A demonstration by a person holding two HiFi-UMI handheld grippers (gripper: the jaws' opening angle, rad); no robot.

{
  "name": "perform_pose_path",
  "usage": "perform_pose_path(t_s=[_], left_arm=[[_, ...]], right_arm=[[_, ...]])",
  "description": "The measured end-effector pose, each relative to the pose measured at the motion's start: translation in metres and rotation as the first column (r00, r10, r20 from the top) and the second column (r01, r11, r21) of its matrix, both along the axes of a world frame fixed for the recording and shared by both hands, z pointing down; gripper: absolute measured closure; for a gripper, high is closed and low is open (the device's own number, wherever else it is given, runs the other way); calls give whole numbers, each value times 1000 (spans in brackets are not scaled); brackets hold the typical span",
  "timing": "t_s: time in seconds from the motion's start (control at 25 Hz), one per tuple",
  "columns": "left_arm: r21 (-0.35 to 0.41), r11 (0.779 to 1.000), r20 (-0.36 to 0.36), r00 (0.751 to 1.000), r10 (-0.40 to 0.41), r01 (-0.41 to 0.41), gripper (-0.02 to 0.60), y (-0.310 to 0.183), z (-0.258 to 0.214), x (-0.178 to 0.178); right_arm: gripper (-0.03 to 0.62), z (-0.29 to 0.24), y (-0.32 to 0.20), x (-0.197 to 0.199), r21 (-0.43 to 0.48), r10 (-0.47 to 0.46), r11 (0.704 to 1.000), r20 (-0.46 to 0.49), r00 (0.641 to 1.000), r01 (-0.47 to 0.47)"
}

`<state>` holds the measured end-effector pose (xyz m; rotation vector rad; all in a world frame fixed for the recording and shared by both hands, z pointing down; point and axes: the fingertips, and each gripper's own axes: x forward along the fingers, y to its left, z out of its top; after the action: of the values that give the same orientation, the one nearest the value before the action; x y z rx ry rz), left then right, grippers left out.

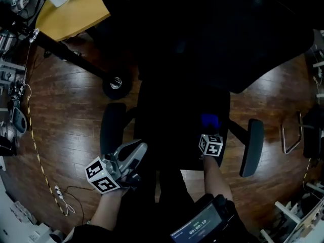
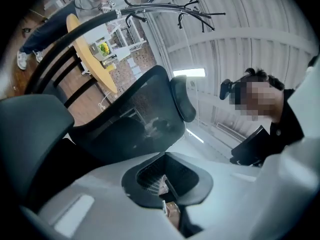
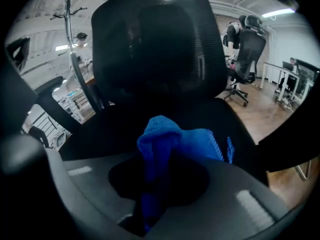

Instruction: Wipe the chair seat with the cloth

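Note:
A black office chair fills the head view, its dark seat (image 1: 172,120) lying between two armrests (image 1: 111,128) (image 1: 251,146). My right gripper (image 1: 209,130) is shut on a blue cloth (image 1: 209,121), held over the right part of the seat. In the right gripper view the cloth (image 3: 172,144) bunches up between the jaws of the right gripper (image 3: 160,174), with the seat (image 3: 125,129) and mesh backrest (image 3: 160,44) beyond. By the seat's left front edge my left gripper (image 1: 140,150) is shut and holds nothing. In its own view the left gripper (image 2: 167,176) tilts upward toward the backrest (image 2: 130,124).
A yellow round table (image 1: 76,14) stands at the back left. The chair's caster (image 1: 116,84) rests on the wooden floor. Cables (image 1: 61,196) lie at the left, and a metal frame (image 1: 291,133) stands at the right. Another office chair (image 3: 247,59) stands farther back.

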<state>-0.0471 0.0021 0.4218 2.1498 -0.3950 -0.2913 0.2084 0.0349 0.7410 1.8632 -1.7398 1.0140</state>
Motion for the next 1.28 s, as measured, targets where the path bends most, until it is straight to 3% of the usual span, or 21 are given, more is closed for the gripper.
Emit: perform_pose_path(t_s=[0.12, 0.24, 0.4, 0.64, 0.72, 0.84, 1.08, 1.16, 1.28], left_arm=[[-3, 999, 4, 999, 33, -33, 578, -2, -3, 14], [8, 998, 13, 998, 62, -62, 578, 0, -7, 26], [6, 998, 15, 998, 64, -64, 580, -5, -8, 29], [1, 1000, 12, 1000, -7, 7, 580, -12, -5, 11], [5, 999, 7, 999, -37, 37, 580, -14, -9, 2], [13, 995, 8, 995, -95, 95, 578, -18, -16, -17], [21, 973, 30, 972, -231, 231, 580, -25, -15, -76], [19, 964, 40, 964, -265, 264, 578, -21, -13, -94], [17, 954, 47, 953, -299, 298, 580, -15, -12, -118]], right_arm=[[534, -18, 21, 42, 5, 85, 996, -11, 996, -85], [534, -23, 32, 60, 19, 136, 990, 34, 990, -136], [534, -25, 31, 64, 27, 137, 990, 29, 990, -137], [533, -25, 22, 54, 24, 94, 995, 48, 994, -95], [533, -32, 13, 18, 55, 31, 998, 82, 996, -35], [533, -36, -3, -69, 93, -114, 991, 155, 981, 101], [533, -31, -31, -255, 137, -377, 926, 334, 864, 351], [533, -23, -29, -299, 119, -436, 899, 341, 833, 422], [533, -12, -26, -327, 84, -466, 883, 281, 839, 462]])
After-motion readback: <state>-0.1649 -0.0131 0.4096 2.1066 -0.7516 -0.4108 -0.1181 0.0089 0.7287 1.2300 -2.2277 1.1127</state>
